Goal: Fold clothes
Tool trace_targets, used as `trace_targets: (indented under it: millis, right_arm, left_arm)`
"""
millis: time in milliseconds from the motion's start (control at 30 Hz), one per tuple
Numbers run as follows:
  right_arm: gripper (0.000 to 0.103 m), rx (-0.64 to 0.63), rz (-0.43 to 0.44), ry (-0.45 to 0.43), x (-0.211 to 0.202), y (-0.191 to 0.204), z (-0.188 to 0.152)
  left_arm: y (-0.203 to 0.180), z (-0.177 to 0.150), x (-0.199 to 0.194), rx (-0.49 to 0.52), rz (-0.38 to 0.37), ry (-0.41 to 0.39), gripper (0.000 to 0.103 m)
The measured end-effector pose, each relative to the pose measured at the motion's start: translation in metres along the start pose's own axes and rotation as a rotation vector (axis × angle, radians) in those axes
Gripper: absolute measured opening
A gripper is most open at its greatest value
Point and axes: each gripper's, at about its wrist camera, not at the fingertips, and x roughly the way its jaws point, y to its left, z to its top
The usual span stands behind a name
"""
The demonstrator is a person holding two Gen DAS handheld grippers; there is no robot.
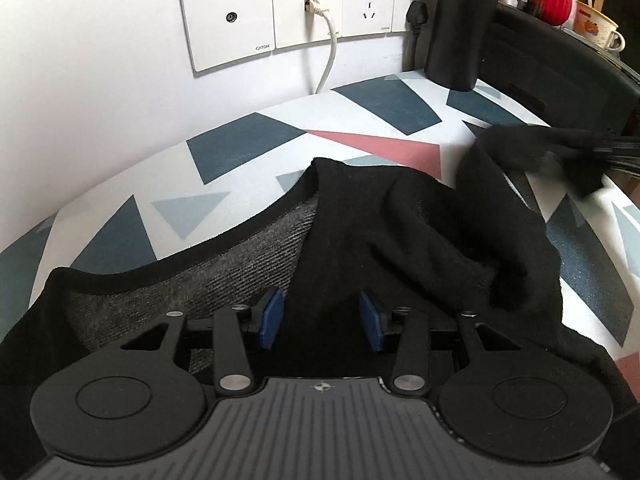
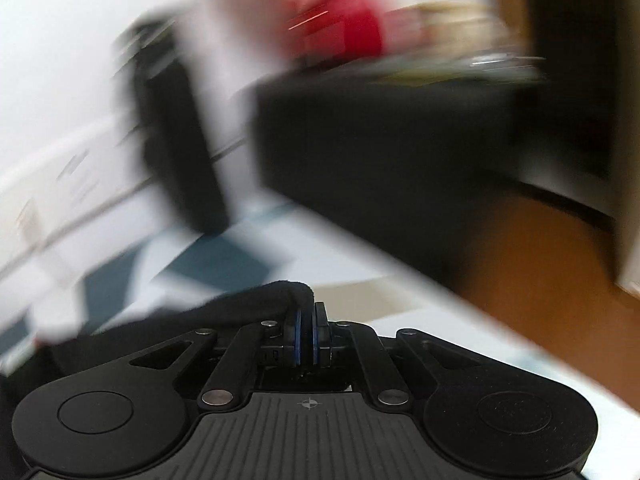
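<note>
Black garment (image 1: 400,232) lies rumpled on the patterned tabletop (image 1: 248,140), its grey inner face turned up on the left of the left wrist view and a dark bound edge curving along the far side of that patch. Bulk of the cloth is heaped centre and right, with one strip drawn up and away toward the right edge of the view.

Left gripper (image 1: 320,320): jaws stand apart, blue pads (image 1: 270,318) clear on both sides. Black fabric fills the gap between them, but the pads do not appear to press on it, so nothing is held here (judgement from the visible daylight at each pad).

Right gripper (image 2: 306,330): jaws closed together on a fold of the black cloth (image 2: 256,300), which bunches over the left finger and trails off to the left. Background in this view is smeared, so the surroundings give little. The same gripper shows in the left view as a dark blurred shape (image 1: 592,148) at far right, with the lifted strip running to it.

Key relation: the held strip stretches from the pile toward the right-hand tool, so the cloth's taut axis runs left to right across the table. The loose mass sits directly under and ahead of the left tool, which is the nearer one to the grey inner panel.

Likely next need: a left-side pinch to balance the right.
</note>
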Motion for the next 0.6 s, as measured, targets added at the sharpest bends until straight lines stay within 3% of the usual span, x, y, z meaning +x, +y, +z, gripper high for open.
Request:
trace_targets:
  millis: [133,233,333,500,600]
  right_arm:
    - [0.004,0.208,-0.143,-0.133,-0.05,-0.059,0.007]
    - [0.005,0.244,-0.157,-0.184,-0.078,-0.071,0.002]
    - [0.006,0.191,-0.106,-0.134,-0.089,-0.065,-0.006]
    - [0.032,0.181,-0.033,-0.019,-0.105,-0.06,-0.021]
    - [0.037,0.202,0.0,-0.041,-0.115,-0.05,-0.019]
  left_arm:
    - [0.003,0.012,0.004,-0.064,-0.068,-0.004,0.073]
    - [0.006,0.03,0.006,-0.155,-0.153,-0.043,0.076]
    - [0.008,0.054,0.019,-0.222,-0.184,-0.047,0.076]
    - [0.016,0.08,0.049,-0.314,-0.206,-0.001,0.076]
    - [0.018,0.086,0.057,-0.337,-0.247,0.02,0.073]
